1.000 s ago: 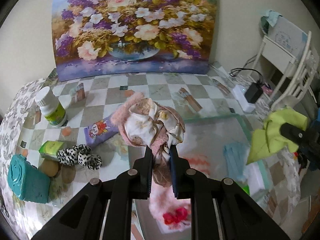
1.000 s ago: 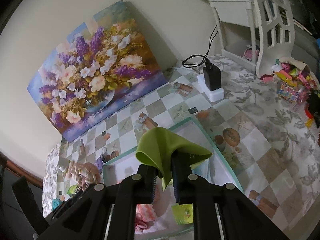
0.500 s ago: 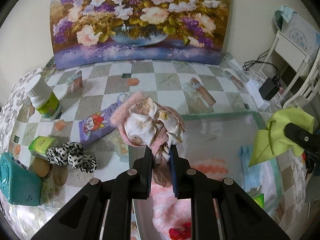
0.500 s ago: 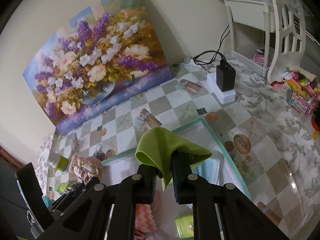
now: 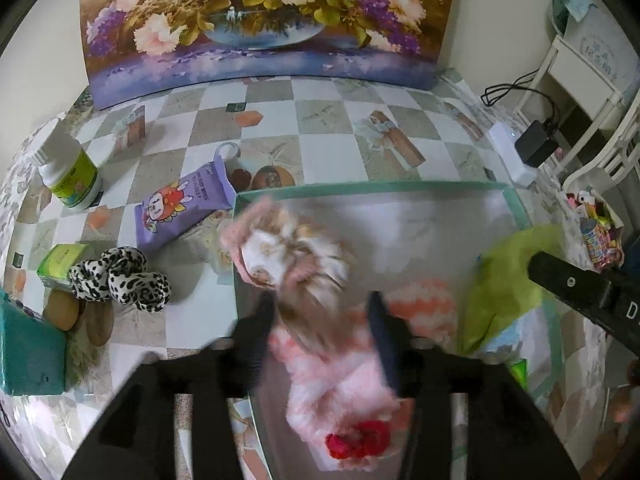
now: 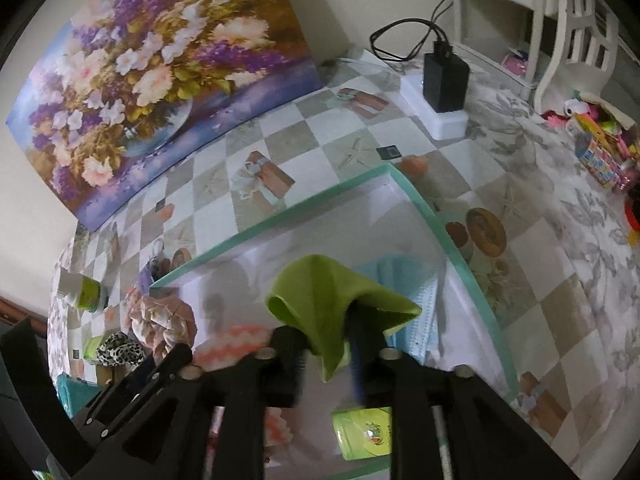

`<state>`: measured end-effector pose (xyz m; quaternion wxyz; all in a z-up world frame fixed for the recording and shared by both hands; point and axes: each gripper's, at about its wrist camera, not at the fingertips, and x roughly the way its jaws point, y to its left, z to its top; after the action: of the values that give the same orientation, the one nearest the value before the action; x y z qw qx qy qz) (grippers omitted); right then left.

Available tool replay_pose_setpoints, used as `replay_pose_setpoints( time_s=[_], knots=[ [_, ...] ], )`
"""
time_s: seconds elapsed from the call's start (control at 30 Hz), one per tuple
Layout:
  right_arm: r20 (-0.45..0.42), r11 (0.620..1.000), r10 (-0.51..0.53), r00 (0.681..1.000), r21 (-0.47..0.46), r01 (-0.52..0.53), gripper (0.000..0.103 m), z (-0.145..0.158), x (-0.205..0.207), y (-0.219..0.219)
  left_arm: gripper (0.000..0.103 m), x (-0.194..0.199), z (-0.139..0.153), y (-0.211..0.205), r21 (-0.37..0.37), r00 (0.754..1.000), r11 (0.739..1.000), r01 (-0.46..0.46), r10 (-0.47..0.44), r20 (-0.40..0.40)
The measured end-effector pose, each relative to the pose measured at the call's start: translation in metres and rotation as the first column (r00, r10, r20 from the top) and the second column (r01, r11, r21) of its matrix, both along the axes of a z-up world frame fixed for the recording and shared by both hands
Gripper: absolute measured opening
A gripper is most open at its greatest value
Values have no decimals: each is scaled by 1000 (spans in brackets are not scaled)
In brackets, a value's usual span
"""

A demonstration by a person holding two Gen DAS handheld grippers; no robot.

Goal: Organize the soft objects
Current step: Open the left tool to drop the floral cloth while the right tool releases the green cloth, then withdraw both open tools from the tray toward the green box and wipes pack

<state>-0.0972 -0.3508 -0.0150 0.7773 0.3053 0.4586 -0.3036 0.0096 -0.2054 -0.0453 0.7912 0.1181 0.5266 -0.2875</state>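
Over a green-rimmed tray [image 5: 516,204], the left gripper [image 5: 322,320] is opening, its jaws parted with a blurred pink-and-cream floral scrunchie [image 5: 288,256] loose between them at 12 o'clock. The right gripper [image 6: 324,346] is opening too, jaws apart, a green cloth [image 6: 324,300] draped between them above a blue face mask [image 6: 416,300]. A leopard-print scrunchie [image 5: 120,276] lies outside the tray at 9 o'clock.

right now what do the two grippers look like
Both are matte black plastic. The left gripper has two flat fingers on angular black arms with silver screws. The right gripper matches it; seen from the left camera, its side bears a white letter D.
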Motion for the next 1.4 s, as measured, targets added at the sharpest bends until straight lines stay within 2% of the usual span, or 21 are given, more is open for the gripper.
replay_pose_setpoints(
  time_s=[0.03,0.13,0.27,0.33,0.43,0.6,0.83,1.07,1.3,1.4],
  knots=[
    [-4,1000,-9,1000,-5,9,65,2,-1,-1,65,0,4,1,-6,1000,1000,-2,2,2],
    [-8,1000,-15,1000,-22,15,68,8,-4,-1,74,0,14,3,-31,1000,1000,-1,2,5],
    [-35,998,-19,999,-65,17,84,12,-4,-1,85,1,21,9,-51,1000,998,-21,21,1],
    [-42,997,-21,999,-72,18,87,12,-4,-1,91,4,22,13,-63,999,997,-42,41,-6],
    [-54,996,-24,998,-86,20,103,13,-5,-1,100,9,21,20,-64,997,995,-82,81,-11],
    [-73,996,-5,997,-91,-1,103,13,-4,2,102,18,16,34,-40,989,989,-142,140,-41],
    [-107,996,0,994,-83,-9,103,11,-4,3,103,21,21,47,-40,984,984,-175,174,-41],
    [-54,998,-1,999,-59,-2,103,20,-5,5,103,24,31,57,-59,979,977,-206,206,-11],
    [-32,996,57,998,-71,-59,103,26,3,17,103,27,37,68,-82,972,969,-235,234,-21],
    [-32,990,93,995,-105,-96,103,31,8,26,103,29,39,74,-87,969,965,-247,245,-32]
  ],
)
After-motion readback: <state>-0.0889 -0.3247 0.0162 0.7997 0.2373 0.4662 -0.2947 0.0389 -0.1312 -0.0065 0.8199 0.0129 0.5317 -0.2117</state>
